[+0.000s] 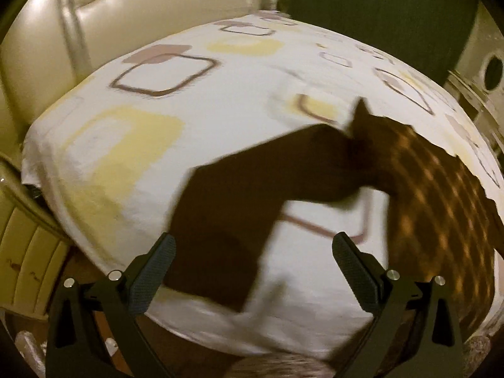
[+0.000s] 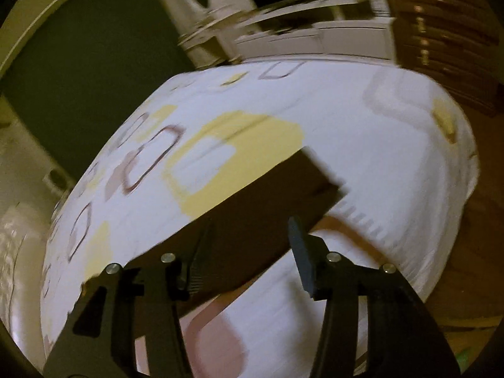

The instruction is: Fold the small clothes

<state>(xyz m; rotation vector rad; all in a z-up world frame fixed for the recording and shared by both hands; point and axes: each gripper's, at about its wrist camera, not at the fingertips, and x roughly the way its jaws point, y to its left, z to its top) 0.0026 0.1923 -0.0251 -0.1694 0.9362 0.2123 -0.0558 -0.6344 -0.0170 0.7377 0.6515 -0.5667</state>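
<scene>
While both of my grippers hang above the table, the dark brown garment [image 1: 239,195] lies spread on the patterned tablecloth [image 1: 195,126], one long part reaching toward the near edge and a checked stretch [image 1: 441,208] running off to the right. My left gripper [image 1: 252,271] is wide apart and empty, its fingers straddling the cloth's near end without touching it. My right gripper [image 2: 249,252] is parted about halfway, with a straight-edged flap of the garment [image 2: 261,201] showing between its fingers; the pads do not appear to press on it, though blur makes that hard to confirm. I judge a fold has just been laid and the next one wants setting up. To do it well, I would let the cloth settle flat, then pinch two matching corners along one edge, lift only enough to clear the table, and carry them across together so the edges meet squarely. A cream sofa [image 1: 126,9] stands beyond the table.
</scene>
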